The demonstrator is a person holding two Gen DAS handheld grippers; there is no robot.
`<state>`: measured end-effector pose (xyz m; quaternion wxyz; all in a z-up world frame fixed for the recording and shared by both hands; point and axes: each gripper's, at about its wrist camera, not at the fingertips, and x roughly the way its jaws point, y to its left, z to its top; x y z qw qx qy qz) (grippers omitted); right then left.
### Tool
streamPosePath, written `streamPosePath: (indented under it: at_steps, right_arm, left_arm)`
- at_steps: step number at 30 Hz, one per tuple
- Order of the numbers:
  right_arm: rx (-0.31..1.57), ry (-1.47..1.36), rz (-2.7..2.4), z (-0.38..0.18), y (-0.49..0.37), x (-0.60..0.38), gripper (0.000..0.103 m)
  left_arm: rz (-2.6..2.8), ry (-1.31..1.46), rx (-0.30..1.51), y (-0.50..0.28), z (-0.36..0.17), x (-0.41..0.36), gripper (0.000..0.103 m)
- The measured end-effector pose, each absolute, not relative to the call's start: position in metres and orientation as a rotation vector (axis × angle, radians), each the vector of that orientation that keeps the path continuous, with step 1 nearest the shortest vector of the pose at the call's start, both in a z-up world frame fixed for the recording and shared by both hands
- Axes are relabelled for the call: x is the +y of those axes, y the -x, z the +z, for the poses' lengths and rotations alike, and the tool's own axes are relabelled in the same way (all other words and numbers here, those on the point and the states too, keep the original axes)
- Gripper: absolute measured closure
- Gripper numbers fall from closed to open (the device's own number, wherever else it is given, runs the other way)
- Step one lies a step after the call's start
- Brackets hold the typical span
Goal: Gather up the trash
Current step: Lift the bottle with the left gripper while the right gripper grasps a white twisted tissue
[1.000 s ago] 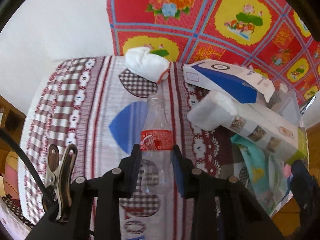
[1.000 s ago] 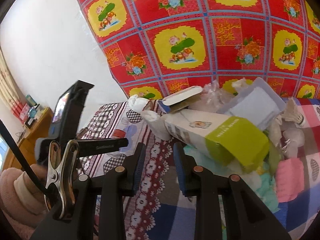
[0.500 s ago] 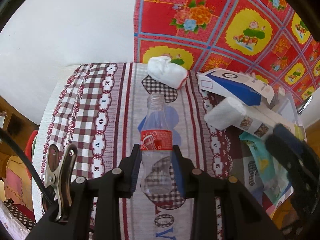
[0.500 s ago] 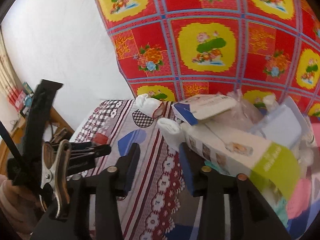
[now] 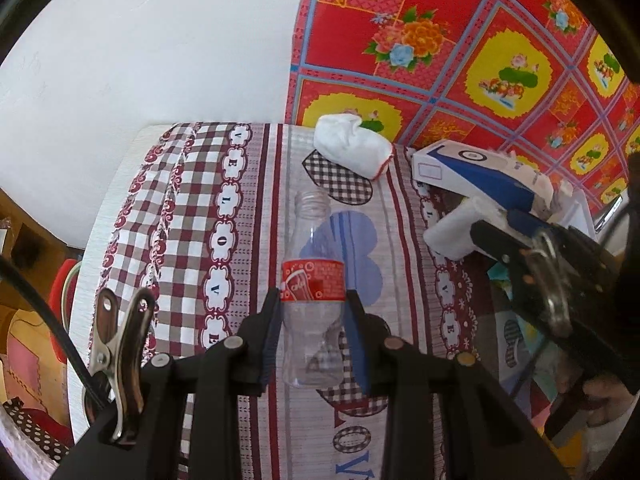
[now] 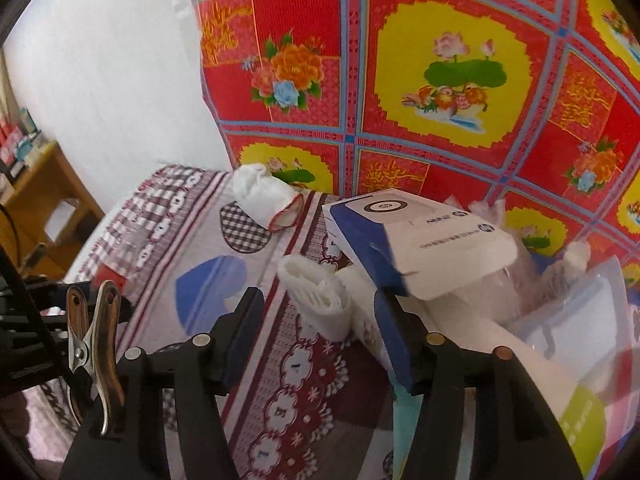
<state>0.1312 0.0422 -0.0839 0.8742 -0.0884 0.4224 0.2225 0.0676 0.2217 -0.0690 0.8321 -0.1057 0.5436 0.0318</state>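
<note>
bottle [image 5: 313,304] first: a clear, capless plastic bottle with a red label sits between the left gripper [image 5: 313,332] jaws, which press against its lower body on both sides, just under the label. the hold is low, probably so the neck points away from the camera and the soft waist takes the squeeze (thin plastic like this may buckle if pinched harder). whether its base rests on the patterned cloth [image 5: 224,216] covering the bench or hangs just above it, i cannot tell.

beyond it, near the far edge, lies a white cloth bundle with a red hem [image 5: 352,148], apart from everything else. to the right the rest of the trash is heaped together: a blue and white box [image 6: 416,240] tilts on top of a long white carton [image 6: 532,368], and a rolled white wad [image 6: 320,300] lies at the near corner of the pile, just under the box's blue end.

the right gripper [image 6: 320,336] has its jaws wide apart and empty, and the wad sits just ahead of the gap, so that looks like the next pick. the risk is the overhanging box, which could slide if the wad is pulled from beneath it.

no bin or bag shows in either view.
</note>
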Motion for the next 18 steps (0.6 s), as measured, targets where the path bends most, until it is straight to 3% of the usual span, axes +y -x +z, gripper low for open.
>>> streamPosePath:
  at_steps: [8, 13, 18]
  right_arm:
    - [0.876, 0.237, 0.467, -0.093, -0.139, 0.052, 0.046]
    - [0.875, 0.257, 0.457, -0.096, -0.136, 0.056, 0.078]
    - [0.887, 0.187, 0.472, -0.095, -0.129, 0.051, 0.089]
  left_arm:
    - [0.062, 0.227, 1.151, -0.065, -0.071, 0.227, 0.071]
    - [0.062, 0.231, 1.147, -0.063, -0.070, 0.230, 0.071]
    - [0.046, 0.228, 1.136, -0.060, -0.067, 0.233, 0.071]
